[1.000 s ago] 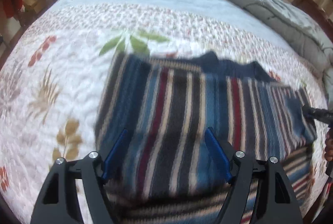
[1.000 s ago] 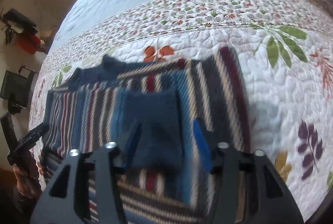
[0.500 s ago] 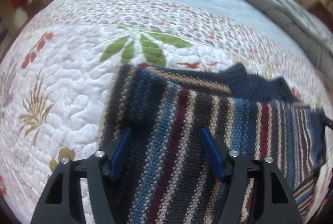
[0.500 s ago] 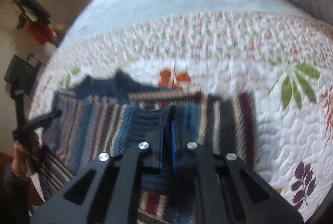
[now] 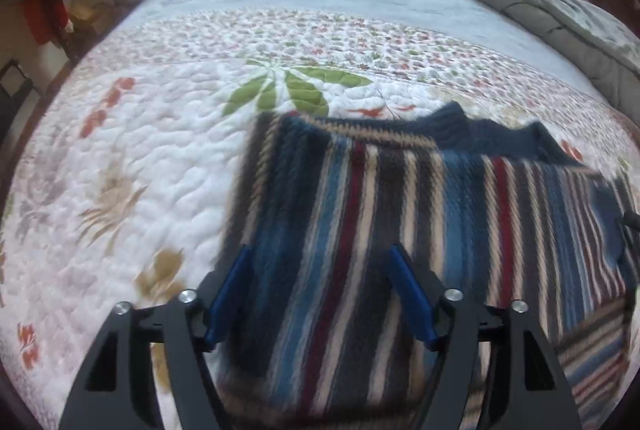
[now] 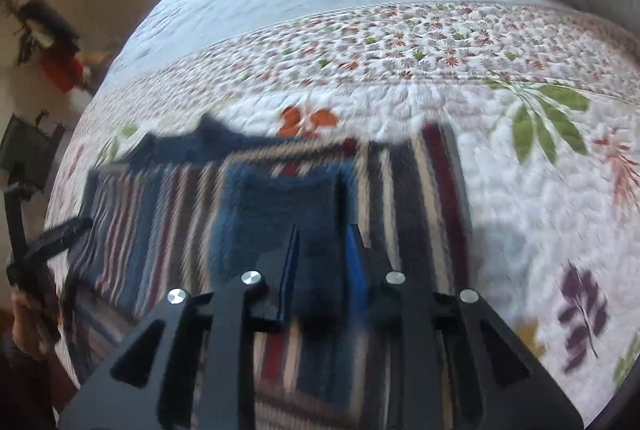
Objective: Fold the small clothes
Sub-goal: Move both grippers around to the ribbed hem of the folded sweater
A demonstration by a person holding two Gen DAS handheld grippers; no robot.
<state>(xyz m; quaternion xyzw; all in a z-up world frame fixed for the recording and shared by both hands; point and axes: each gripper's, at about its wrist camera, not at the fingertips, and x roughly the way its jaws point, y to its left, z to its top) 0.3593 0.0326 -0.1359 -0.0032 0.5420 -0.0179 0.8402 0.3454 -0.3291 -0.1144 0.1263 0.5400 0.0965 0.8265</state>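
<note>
Spreading again after a moment fully clenched, with dark blue knit between but not pinched, right gripper letting go of striped sweater lying on floral quilt, left gripper widening empty above it, suggesting one fold being finished.

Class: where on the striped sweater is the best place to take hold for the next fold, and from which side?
Probably the left side edge of the sweater, from above. It lies flat on the quilt, and that edge is free and unfolded, so a finger can likely slip under it.
</note>
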